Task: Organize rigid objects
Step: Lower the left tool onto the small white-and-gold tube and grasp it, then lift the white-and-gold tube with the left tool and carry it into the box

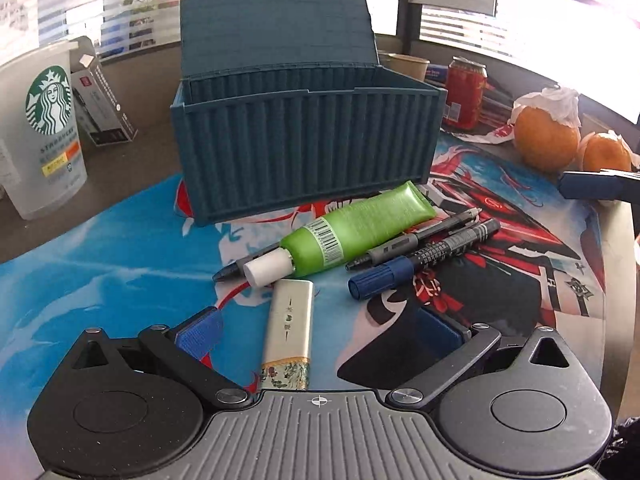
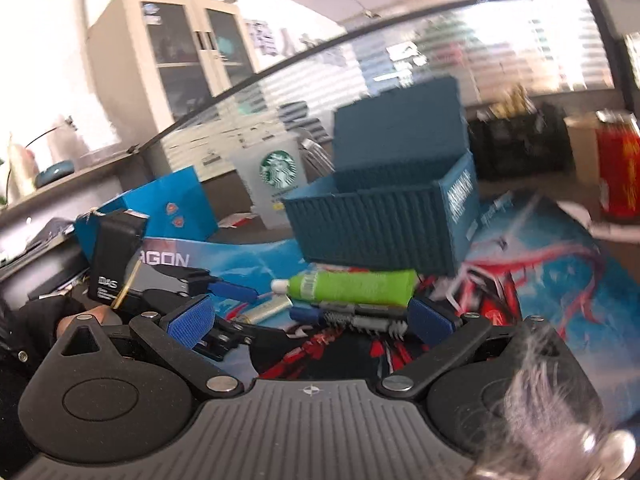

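Teal ribbed plastic: the box (image 1: 304,136) stands on the printed mat (image 1: 100,264), its hinged lid (image 1: 276,28) upright at the back. Its long side faces us in the left wrist view.

Just in front of the box we note a loose heap:
- Green tube (image 1: 352,228), long axis on a diagonal, white cap (image 1: 267,272) toward the near left, crimped end toward the box's right corner. It lies across a dark pen (image 1: 232,270) whose tip shows to the left of the cap.
- Two grey pens (image 1: 424,238) roughly parallel to the tube on its right side, tips toward the far right.
- Blue-capped marker (image 1: 404,270), cap at the near left.
- Pale flat case (image 1: 290,336) with a floral band at the near end, long axis running almost straight away from our left gripper (image 1: 316,332).

Left gripper: jaws wide apart, low over the mat, the case lying between them; we cannot tell if either pad touches it.

Right gripper (image 2: 310,320): jaws apart, nothing between them, pointed at the heap from the side; the view is blurred. From here the tube lies nearly level, cap to the left.

Around the mat: a Starbucks cup (image 1: 40,136), a red can (image 1: 466,94), two oranges (image 1: 546,140).
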A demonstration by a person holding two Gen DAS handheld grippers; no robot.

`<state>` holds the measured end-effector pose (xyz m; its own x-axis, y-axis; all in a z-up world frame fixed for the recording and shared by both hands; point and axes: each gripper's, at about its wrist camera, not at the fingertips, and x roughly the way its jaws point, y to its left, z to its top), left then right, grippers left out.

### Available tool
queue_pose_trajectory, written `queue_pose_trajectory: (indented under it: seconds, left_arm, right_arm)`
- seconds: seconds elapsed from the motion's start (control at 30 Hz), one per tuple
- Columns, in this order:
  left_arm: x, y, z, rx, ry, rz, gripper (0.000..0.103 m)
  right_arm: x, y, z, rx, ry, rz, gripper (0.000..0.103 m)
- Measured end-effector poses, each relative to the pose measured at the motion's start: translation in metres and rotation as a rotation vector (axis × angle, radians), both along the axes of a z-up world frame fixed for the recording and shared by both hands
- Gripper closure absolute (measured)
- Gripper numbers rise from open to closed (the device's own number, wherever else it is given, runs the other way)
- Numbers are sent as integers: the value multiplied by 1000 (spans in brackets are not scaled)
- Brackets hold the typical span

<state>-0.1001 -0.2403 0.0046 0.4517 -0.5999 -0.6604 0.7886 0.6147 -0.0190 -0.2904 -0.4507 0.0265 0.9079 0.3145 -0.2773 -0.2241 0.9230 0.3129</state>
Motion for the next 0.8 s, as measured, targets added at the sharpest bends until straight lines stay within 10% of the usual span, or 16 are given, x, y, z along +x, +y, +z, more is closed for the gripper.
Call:
queue_pose_trajectory:
  seconds: [0.27, 0.63, 0.8]
  left_arm:
    - [-9, 0, -1, 21, -47, 26, 9]
    - [-18, 3, 7, 20, -58, 42, 82]
    - [-24, 4, 7, 24, -68, 43, 82]
  right_arm:
    - [4, 5, -2, -4, -6, 9, 0]
    - [2, 3, -2, 9, -12, 4, 0]
    - [2, 3, -3, 8, -7, -4, 0]
